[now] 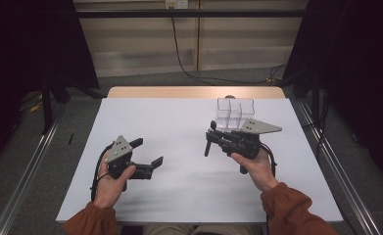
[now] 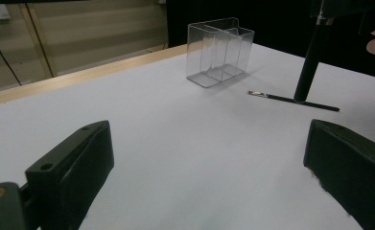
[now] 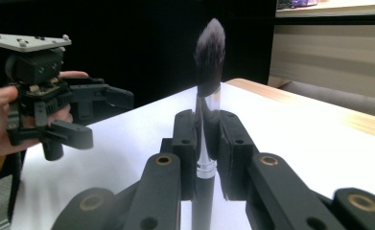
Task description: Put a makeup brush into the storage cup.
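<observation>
My right gripper [image 1: 213,138] is shut on a black makeup brush [image 1: 207,148], just in front of a clear compartment box [image 1: 234,111]. In the right gripper view the pads [image 3: 185,143] clamp the brush's ferrule, with the dark bristles [image 3: 210,48] pointing up. From the left gripper view the brush handle [image 2: 310,62] stands upright, its lower end close to a thin black pencil [image 2: 295,100] lying on the table near the clear box [image 2: 218,50]. My left gripper [image 1: 148,152] hovers at the left of the white table, open, with nothing between its wide jaws [image 2: 209,172].
The white tabletop [image 1: 179,196] ends in a wooden strip [image 1: 194,92] at the far edge. Dark curtains flank the table, and a cable runs over the floor behind it. The other hand and its gripper [image 3: 46,110] appear at the left in the right gripper view.
</observation>
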The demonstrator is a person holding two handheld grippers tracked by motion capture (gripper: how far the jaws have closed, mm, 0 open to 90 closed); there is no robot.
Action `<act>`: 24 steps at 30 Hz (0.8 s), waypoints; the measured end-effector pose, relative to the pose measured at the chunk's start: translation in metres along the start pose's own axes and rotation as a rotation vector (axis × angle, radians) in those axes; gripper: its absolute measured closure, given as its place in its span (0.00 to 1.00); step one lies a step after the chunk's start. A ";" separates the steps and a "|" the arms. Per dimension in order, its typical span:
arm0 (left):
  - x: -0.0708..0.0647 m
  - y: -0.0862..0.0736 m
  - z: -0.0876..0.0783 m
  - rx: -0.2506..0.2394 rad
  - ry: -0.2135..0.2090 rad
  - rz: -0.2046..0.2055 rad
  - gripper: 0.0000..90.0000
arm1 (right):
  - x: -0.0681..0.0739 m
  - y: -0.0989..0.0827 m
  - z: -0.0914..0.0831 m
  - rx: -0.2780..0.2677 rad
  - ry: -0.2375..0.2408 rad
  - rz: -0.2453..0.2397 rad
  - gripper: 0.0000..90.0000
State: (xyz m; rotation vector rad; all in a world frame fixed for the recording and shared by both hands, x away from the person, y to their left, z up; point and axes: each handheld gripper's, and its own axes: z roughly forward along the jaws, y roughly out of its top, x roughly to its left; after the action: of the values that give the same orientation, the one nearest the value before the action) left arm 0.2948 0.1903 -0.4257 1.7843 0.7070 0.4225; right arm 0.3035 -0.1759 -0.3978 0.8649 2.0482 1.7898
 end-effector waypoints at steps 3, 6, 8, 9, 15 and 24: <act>0.002 -0.001 -0.007 -0.016 0.008 -0.020 0.04 | -0.001 0.001 -0.001 0.003 -0.008 -0.012 0.88; 0.004 -0.003 -0.013 -0.008 0.022 -0.010 0.03 | -0.004 0.001 -0.003 -0.002 -0.012 -0.016 0.88; 0.007 -0.004 -0.017 -0.017 0.028 -0.025 0.03 | -0.005 0.002 -0.004 0.000 -0.020 -0.016 0.88; 0.008 -0.004 -0.019 -0.023 0.032 -0.025 0.03 | -0.005 0.002 -0.004 -0.002 -0.022 -0.017 0.88; 0.015 -0.007 -0.032 -0.026 0.063 -0.029 0.03 | -0.011 0.003 -0.009 -0.004 -0.046 -0.014 0.88; 0.017 -0.016 -0.049 -0.036 0.104 -0.048 0.03 | -0.019 0.003 -0.013 -0.004 -0.076 -0.013 0.88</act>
State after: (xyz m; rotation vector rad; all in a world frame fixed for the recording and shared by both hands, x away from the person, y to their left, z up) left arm 0.2742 0.2397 -0.4258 1.7177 0.8079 0.4954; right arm 0.3117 -0.1978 -0.3962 0.9024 1.9981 1.7263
